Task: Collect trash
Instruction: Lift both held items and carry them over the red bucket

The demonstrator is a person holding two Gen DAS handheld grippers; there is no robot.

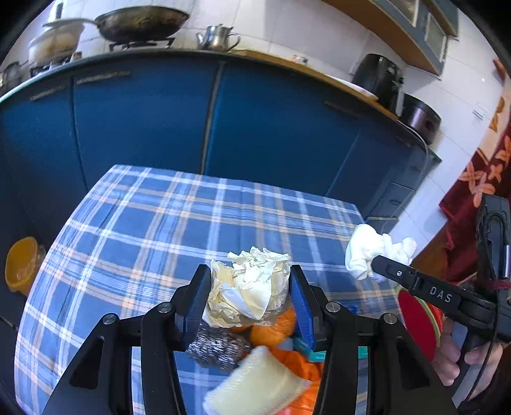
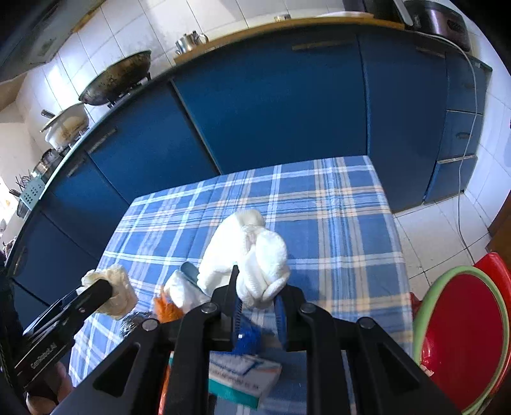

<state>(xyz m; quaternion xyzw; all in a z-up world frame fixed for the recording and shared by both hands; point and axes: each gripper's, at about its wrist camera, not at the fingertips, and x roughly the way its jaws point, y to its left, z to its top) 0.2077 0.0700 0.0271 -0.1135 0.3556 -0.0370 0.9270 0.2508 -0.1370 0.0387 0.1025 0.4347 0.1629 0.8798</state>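
Left gripper pinches crumpled paper ball, lifted above table. Right gripper pinches white cloth wad, lifted too. Red bin waits beside table, likely for both.

Crumpled cream paper wad held aloft; white cloth wad likewise.

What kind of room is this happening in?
Most likely a home kitchen: a dark metal wok sits on a gas burner beside a steel kettle, above a row of blue cabinet doors. In front stands a table with a blue checked cloth.
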